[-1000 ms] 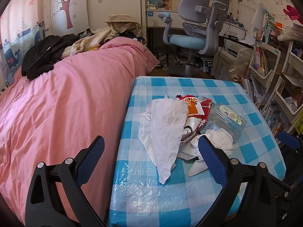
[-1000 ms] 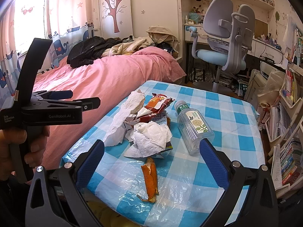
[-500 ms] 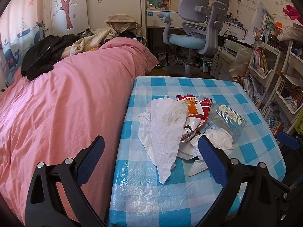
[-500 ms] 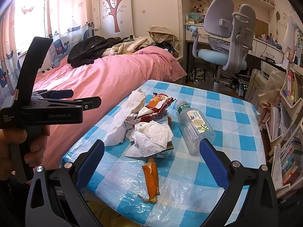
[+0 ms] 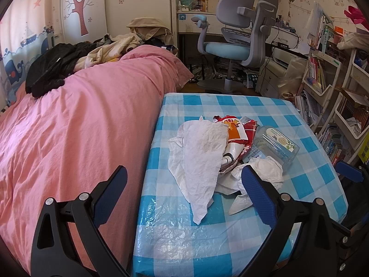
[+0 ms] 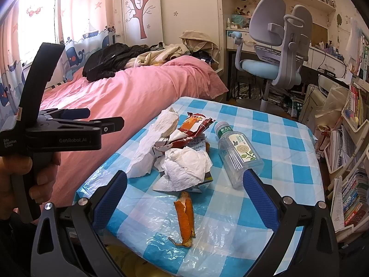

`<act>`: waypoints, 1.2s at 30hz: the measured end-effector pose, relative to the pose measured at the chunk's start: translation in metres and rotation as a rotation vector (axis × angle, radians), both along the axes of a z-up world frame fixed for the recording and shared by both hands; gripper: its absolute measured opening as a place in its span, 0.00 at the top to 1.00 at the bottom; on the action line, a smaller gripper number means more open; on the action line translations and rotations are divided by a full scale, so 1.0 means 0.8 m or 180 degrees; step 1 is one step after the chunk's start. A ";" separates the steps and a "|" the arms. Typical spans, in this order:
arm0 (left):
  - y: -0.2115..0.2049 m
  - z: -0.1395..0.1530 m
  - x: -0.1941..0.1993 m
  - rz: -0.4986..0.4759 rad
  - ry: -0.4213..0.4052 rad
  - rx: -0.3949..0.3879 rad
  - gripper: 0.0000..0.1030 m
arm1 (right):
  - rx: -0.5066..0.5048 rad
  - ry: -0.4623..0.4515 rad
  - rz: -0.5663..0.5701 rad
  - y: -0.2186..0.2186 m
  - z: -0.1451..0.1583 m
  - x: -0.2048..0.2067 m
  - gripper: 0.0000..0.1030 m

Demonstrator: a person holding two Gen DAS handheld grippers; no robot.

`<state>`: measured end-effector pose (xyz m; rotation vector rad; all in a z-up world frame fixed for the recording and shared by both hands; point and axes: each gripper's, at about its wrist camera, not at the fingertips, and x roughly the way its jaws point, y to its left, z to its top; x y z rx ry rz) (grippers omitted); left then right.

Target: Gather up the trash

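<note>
Trash lies in a heap on the blue-checked table (image 5: pixel 272 106) (image 6: pixel 276 207): a long white tissue (image 5: pixel 198 159) (image 6: pixel 147 145), a red snack wrapper (image 5: pixel 239 129) (image 6: pixel 191 127), a crumpled white tissue (image 5: pixel 267 170) (image 6: pixel 186 168), a clear plastic bottle (image 5: pixel 276 143) (image 6: pixel 239 154) on its side, and an orange peel (image 6: pixel 185 217) nearer the front edge. My left gripper (image 5: pixel 184 194) is open, hovering short of the long tissue. My right gripper (image 6: pixel 184 196) is open too, above the peel and crumpled tissue. The left gripper (image 6: pixel 103 124) also shows from the side in the right wrist view, held by a hand.
A pink-covered bed (image 5: pixel 76 120) butts against the table's left side, with clothes (image 5: pixel 57 64) piled at its far end. A grey and blue desk chair (image 5: pixel 235 37) stands beyond the table. Bookshelves (image 5: pixel 322 73) crowd the right side.
</note>
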<state>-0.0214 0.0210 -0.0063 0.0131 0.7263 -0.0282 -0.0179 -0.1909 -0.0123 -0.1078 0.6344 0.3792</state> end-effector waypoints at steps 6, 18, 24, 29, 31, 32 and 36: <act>0.000 0.000 0.000 -0.0001 0.0001 0.0000 0.07 | -0.0008 -0.0005 0.0003 0.000 0.000 0.000 0.06; 0.000 0.001 0.000 -0.0001 0.0003 0.0001 0.07 | -0.0017 -0.0018 0.0007 0.001 0.000 0.000 0.06; 0.001 0.001 0.000 0.0000 0.0004 0.0000 0.07 | -0.0016 -0.0031 0.0007 0.001 0.001 0.000 0.06; 0.002 0.000 0.001 0.0019 0.0028 0.0015 0.07 | -0.0045 -0.0013 0.0011 0.003 -0.001 0.000 0.06; 0.007 -0.005 0.004 0.0109 0.0086 0.0044 0.07 | -0.0041 -0.0007 0.0012 0.004 -0.002 0.000 0.06; 0.009 -0.009 0.004 0.0139 0.0119 0.0031 0.07 | -0.0038 -0.0013 0.0015 0.005 -0.003 0.000 0.06; 0.029 -0.018 0.010 0.0262 0.0246 -0.0128 0.07 | -0.0066 -0.0032 0.0025 0.012 -0.007 -0.001 0.06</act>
